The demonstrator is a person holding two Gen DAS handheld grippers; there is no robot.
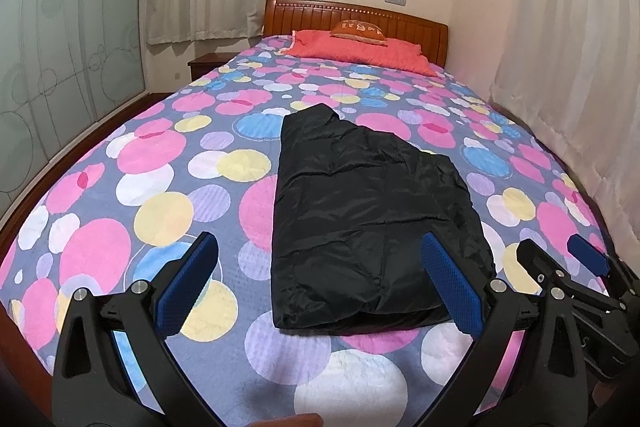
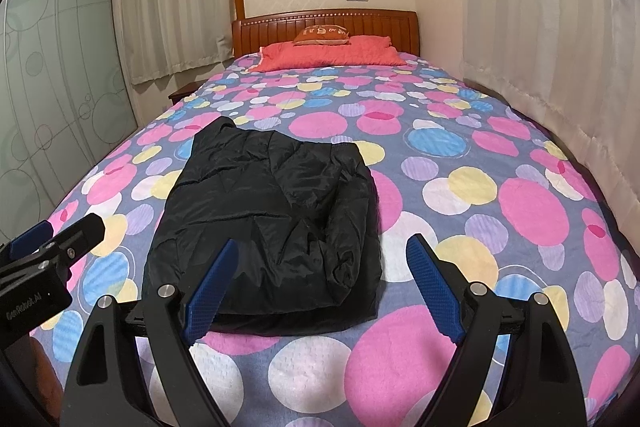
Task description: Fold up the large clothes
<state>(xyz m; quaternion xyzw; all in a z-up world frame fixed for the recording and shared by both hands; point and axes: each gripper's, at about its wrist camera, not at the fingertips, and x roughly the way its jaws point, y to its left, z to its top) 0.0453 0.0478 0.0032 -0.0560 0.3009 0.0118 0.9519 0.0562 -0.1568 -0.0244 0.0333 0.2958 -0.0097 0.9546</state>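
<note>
Garment: a black, shiny quilted jacket (image 1: 368,219), already folded into a long narrow bundle, lies on the bedspread with pink, blue, yellow and white circles (image 1: 132,187), in the half of the bed away from the orange wooden headboard (image 1: 360,17).
Long axis: runs from the near hem toward the headboard, straight away from both tools.
Left gripper (image 1: 324,279): jaws wide apart, holding nothing, poised above the near hem's left part; whether its right pad touches the cloth I cannot tell.
Right gripper (image 2: 320,283): equally spread, empty, over the near hem's right part.
Nearer tool: neither clearly; they sit side by side at the near hem, the left slightly more centred on it.
Likely next move: judging by the layout, each takes a near corner and carries it toward the headboard end.
</note>
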